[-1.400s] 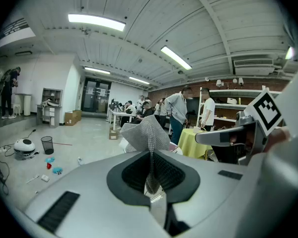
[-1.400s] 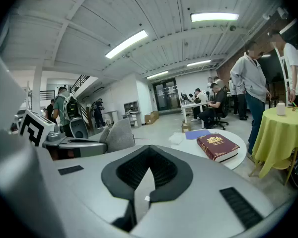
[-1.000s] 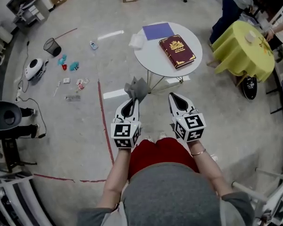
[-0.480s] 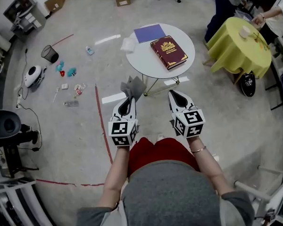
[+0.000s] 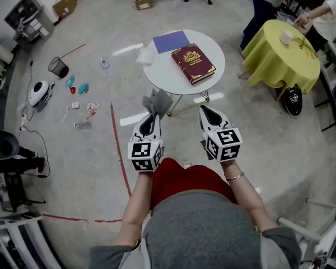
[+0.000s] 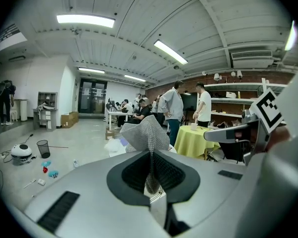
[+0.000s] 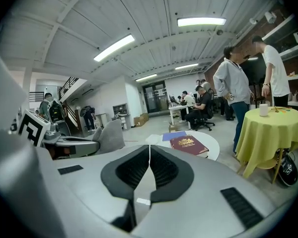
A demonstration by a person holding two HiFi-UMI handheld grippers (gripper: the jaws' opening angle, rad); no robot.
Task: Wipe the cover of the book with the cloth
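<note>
While left gripper (image 5: 154, 116) is pinching the limp cloth (image 5: 159, 102) by its edge, right gripper (image 5: 208, 112) is idling closed, empty. That book (image 5: 193, 64) is looking rigid, heavy.

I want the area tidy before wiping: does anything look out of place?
Yes. Small items lie scattered on the floor beside the wastebasket rather than in it, left of the round table. The book lies flat on the table; nothing looks spilled there.

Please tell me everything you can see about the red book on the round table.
The book is a closed hardcover, dark red with a gold emblem and gold corner ornaments. It lies flat, cover up, turned diagonally on the round white table, near a blue sheet. Only the table touches it.
</note>
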